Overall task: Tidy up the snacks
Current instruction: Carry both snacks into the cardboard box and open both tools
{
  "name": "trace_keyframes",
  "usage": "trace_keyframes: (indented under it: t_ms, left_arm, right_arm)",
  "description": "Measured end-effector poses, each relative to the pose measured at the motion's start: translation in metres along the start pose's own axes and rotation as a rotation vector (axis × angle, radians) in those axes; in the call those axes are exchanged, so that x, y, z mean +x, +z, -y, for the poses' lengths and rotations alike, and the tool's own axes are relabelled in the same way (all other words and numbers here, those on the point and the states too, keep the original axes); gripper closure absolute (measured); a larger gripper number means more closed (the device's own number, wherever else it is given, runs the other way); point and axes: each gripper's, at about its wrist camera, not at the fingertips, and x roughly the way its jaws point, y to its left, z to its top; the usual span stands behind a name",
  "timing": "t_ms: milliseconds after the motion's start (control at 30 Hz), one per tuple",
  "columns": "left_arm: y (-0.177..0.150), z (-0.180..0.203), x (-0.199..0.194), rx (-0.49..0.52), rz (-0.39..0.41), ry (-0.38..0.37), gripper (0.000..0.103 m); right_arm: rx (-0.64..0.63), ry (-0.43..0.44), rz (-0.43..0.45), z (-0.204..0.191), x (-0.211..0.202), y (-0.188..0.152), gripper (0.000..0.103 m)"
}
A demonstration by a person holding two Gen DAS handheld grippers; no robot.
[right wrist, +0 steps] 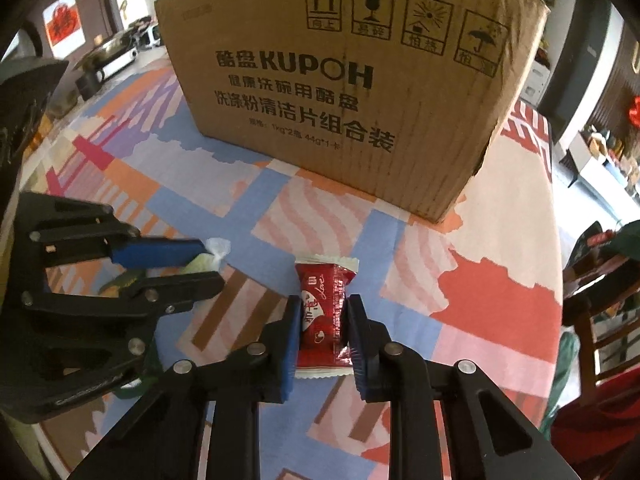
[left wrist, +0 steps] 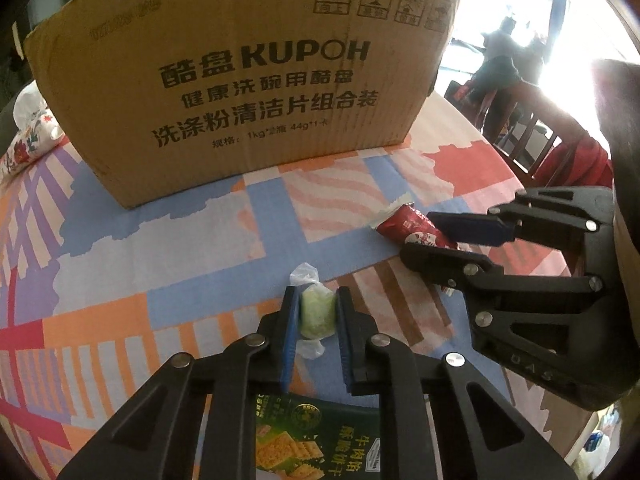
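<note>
My left gripper (left wrist: 317, 298) is shut on a green candy in a clear wrapper (left wrist: 317, 312), just above the patterned tablecloth. My right gripper (right wrist: 323, 305) is shut on a red wrapped snack (right wrist: 323, 308). In the left wrist view the right gripper (left wrist: 416, 234) holds the red snack (left wrist: 412, 228) to the right of the candy. In the right wrist view the left gripper (right wrist: 208, 262) holds the green candy (right wrist: 202, 265) at the left. A large brown cardboard box (left wrist: 240, 80) stands beyond both, also in the right wrist view (right wrist: 352, 92).
A green biscuit packet (left wrist: 316, 436) lies under my left gripper near the table's front. A floral tissue pack (left wrist: 28, 136) sits left of the box. Wooden chairs (right wrist: 600, 308) stand at the table's right edge. Kitchen appliances (right wrist: 112, 56) sit at the far left.
</note>
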Motion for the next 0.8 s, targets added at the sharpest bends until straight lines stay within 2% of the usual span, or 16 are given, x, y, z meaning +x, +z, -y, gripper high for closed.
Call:
trace_keyframes:
  t_ms: [367, 800]
  left_arm:
    - [-0.007, -0.017, -0.034, -0.047, 0.063, 0.008, 0.084]
    - [-0.007, -0.013, -0.116, -0.037, 0.263, 0.046, 0.084]
  right_arm:
    - [0.076, 0.002, 0.073, -0.007, -0.024, -0.001, 0.08]
    - [0.118, 0.001, 0.238, -0.02, -0.093, 0.005, 0.08]
